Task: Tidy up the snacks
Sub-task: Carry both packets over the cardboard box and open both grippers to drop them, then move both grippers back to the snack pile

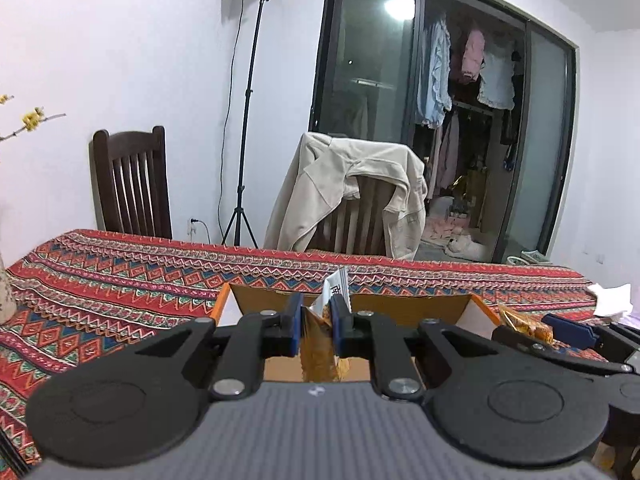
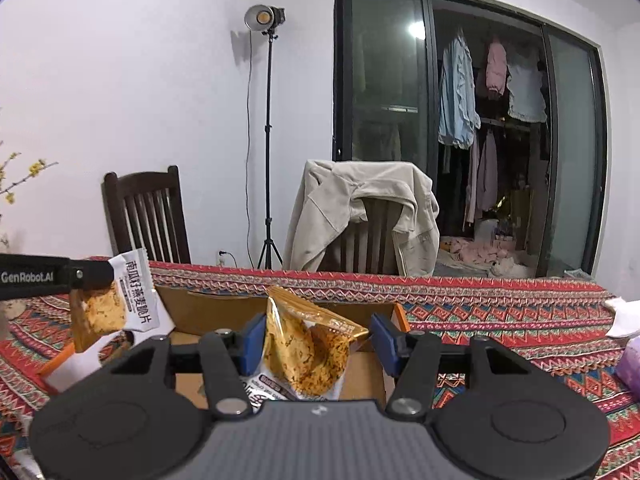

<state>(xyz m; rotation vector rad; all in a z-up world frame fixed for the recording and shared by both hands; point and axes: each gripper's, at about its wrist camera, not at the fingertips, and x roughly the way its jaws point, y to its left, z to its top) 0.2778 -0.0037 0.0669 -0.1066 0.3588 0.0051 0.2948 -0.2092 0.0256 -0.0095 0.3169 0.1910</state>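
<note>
where gripped, "genrobot.ai" arm [image 2: 28, 276]

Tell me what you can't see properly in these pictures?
- Box floor: both views, hidden by the grippers' bodies and the packets.
- Left packet: left view, edge-on between the left gripper pads, print mostly hidden.
- Right packet: right view, lower print cut off by the right gripper body.
- White thing on the table: right view, cut by the edge.
</note>
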